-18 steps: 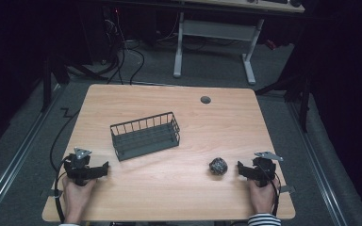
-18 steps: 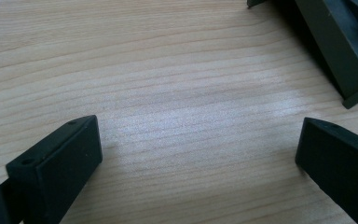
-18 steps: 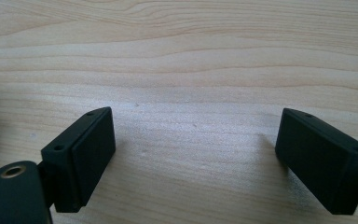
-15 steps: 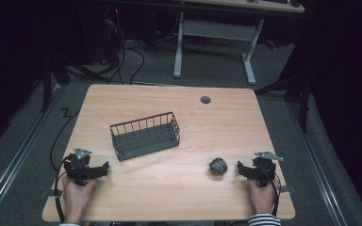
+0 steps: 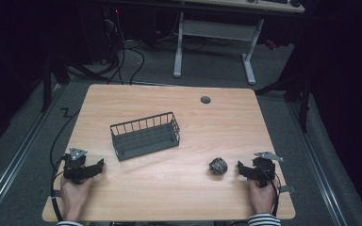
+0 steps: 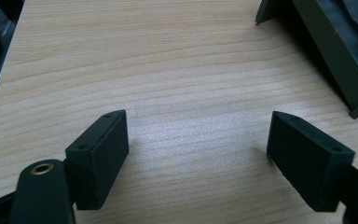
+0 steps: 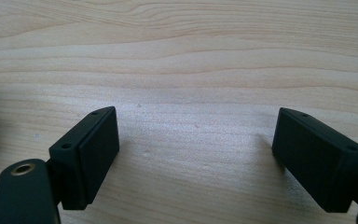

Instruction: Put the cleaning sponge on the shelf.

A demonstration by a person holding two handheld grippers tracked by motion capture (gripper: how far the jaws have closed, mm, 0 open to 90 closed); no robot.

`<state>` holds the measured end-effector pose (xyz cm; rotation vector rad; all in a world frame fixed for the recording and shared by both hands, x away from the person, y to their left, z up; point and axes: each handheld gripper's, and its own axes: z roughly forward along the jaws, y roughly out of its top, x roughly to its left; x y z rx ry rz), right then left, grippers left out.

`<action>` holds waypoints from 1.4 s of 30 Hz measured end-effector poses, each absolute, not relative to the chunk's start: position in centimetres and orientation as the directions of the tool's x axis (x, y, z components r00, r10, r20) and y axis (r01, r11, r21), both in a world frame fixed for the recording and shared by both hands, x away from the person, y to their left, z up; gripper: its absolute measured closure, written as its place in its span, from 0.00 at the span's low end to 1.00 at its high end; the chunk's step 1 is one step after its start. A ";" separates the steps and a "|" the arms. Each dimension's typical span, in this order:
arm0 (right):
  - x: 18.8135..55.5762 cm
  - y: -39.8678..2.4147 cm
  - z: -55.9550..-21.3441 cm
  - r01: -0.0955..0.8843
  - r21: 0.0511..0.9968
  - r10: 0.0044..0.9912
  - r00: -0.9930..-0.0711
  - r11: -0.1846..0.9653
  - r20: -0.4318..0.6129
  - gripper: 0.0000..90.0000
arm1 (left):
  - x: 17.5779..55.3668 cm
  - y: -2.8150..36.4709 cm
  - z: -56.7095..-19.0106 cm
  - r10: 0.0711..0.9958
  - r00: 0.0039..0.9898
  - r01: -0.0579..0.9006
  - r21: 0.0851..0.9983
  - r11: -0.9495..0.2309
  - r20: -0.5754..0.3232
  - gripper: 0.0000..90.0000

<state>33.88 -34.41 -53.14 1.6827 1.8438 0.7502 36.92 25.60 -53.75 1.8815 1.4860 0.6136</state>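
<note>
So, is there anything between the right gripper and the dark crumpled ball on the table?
No. In the high view, bare table separates the right gripper from the dark crumpled ball; its jaws stand open, empty.

Matt pale wood-grain surface; dark wire metal basket; glinting, crinkled foil-like ball; matt black claw pads.

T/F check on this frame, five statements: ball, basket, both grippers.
1. The ball lies in the basket. False: it lies on the table, beside the right gripper.
2. Right gripper is open, nothing between its fingers. True.
3. Left gripper holds the basket. False: it is open and apart from it.
4. The basket holds nothing. True.
5. The basket lies on its side. False: it stands upright.
</note>
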 end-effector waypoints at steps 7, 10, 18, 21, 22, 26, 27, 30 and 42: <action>33.8 -34.3 -53.1 0.705 0.706 0.996 -0.085 0.073 -0.019 0.17 | 36.7 26.0 -52.8 0.955 0.280 0.652 0.750 -0.113 -0.099 0.25; 33.8 -34.3 -53.1 0.705 0.706 0.996 -0.085 0.073 -0.018 0.17 | 36.6 26.0 -52.0 0.946 0.298 0.658 0.745 -0.108 -0.126 0.25; 33.8 -34.3 -53.1 0.705 0.706 0.996 -0.089 0.075 -0.017 0.17 | 36.0 26.3 -50.0 0.927 0.343 0.626 0.773 -0.105 -0.152 0.28; 33.8 -34.3 -53.1 0.705 0.706 0.996 -0.089 0.075 -0.017 0.17 | 36.1 26.3 -49.1 0.916 0.366 0.616 0.780 -0.105 -0.165 0.28; 33.8 -34.3 -53.1 0.702 0.708 0.995 -0.093 0.079 -0.018 0.17 | 36.1 26.3 -48.6 0.907 0.379 0.613 0.784 -0.097 -0.184 0.28; 33.8 -34.2 -53.1 0.702 0.707 0.995 -0.094 0.078 -0.017 0.17 | 36.2 26.1 -47.7 0.897 0.396 0.602 0.794 -0.090 -0.198 0.29; 33.8 -34.3 -53.1 0.702 0.708 0.995 -0.095 0.079 -0.018 0.17 | 36.2 26.1 -47.4 0.893 0.402 0.597 0.797 -0.088 -0.202 0.29; 33.8 -34.2 -53.1 0.702 0.707 0.995 -0.097 0.080 -0.017 0.17 | 36.3 25.6 -46.4 0.886 0.419 0.582 0.808 -0.094 -0.199 0.28; 33.8 -34.2 -53.1 0.702 0.707 0.995 -0.100 0.084 -0.019 0.17 | 38.1 23.8 -44.4 0.867 0.461 0.572 0.810 -0.127 -0.190 0.28</action>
